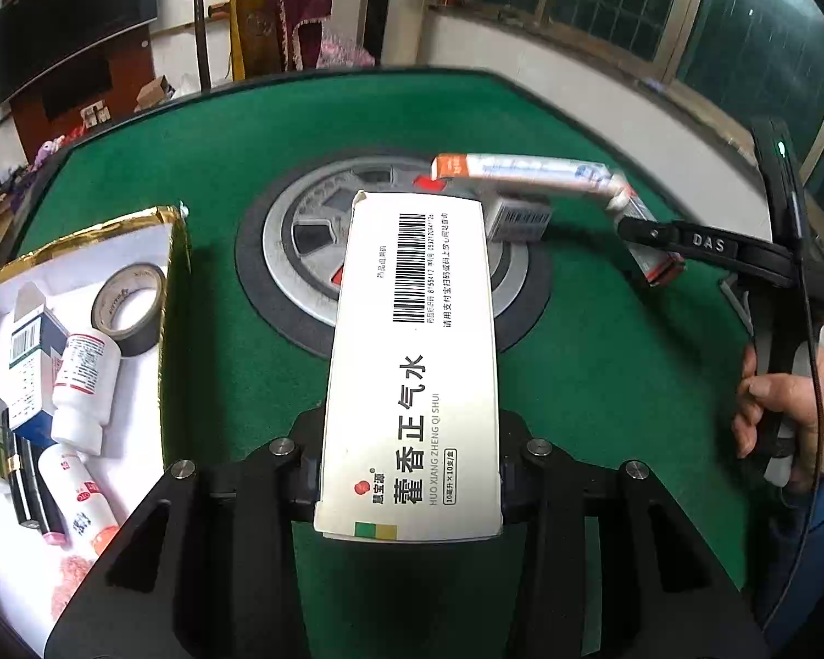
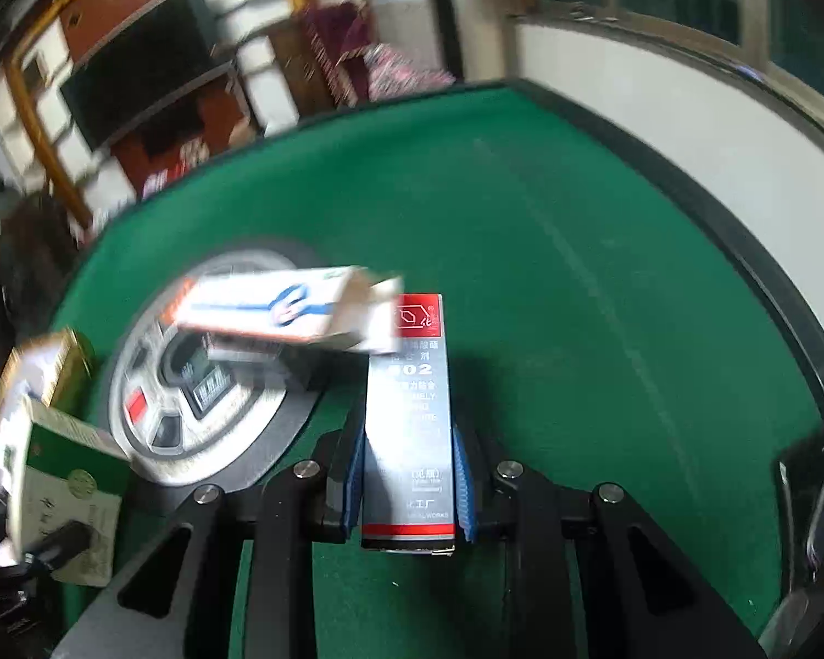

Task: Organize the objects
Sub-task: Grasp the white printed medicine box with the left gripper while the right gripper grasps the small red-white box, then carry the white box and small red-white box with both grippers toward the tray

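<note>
On the far left of your left wrist view sits a gold-edged tray (image 1: 171, 230) with a white floor, holding a roll of dark tape (image 1: 131, 307), a blue-and-white carton (image 1: 30, 362), white pill bottles (image 1: 85, 384) and a few smaller items. To its right, your left gripper (image 1: 410, 480) is clamped on a long white medicine box (image 1: 412, 368) — barcode at the far end, large black Chinese lettering, a green and yellow strip at the near end. It is held above the green felt table (image 1: 604, 373) and its round silver hub (image 1: 302, 252). Further right, your right gripper (image 2: 409, 472) grips a narrow grey-and-red glue box (image 2: 409, 412) marked "502", its far end touching a blurred white carton with orange and blue print (image 2: 269, 307).
</note>
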Action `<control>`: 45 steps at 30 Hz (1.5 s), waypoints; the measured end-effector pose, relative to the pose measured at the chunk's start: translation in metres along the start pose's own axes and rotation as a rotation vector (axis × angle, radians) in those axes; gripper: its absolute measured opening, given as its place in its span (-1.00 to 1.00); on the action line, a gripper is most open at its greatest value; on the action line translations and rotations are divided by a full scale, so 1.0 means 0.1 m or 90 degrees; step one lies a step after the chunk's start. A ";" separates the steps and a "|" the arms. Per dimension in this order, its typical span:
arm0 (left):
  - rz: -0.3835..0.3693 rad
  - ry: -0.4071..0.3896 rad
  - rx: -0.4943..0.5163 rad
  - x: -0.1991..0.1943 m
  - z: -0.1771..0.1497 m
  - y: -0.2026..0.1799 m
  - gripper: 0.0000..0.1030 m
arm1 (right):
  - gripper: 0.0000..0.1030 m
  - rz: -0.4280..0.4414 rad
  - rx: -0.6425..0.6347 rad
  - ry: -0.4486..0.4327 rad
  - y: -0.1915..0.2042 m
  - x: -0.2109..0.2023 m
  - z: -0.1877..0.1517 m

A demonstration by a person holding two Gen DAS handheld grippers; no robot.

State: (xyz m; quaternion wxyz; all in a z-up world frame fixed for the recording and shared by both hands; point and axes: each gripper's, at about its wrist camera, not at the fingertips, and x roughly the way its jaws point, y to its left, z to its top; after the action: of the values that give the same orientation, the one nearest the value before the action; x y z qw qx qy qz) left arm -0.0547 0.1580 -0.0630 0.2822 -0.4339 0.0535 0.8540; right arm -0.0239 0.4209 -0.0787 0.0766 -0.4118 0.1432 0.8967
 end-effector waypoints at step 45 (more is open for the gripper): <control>0.036 -0.114 -0.093 -0.98 -0.10 0.94 -0.21 | -0.48 0.298 -0.137 -0.026 1.79 -0.58 -0.79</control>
State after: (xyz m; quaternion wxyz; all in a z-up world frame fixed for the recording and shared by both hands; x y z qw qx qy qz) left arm -0.0515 0.0334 -0.0079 0.2293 -0.3736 -0.0223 0.8985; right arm 0.0244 0.2251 -0.0490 -0.1743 -0.3548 0.1368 0.9083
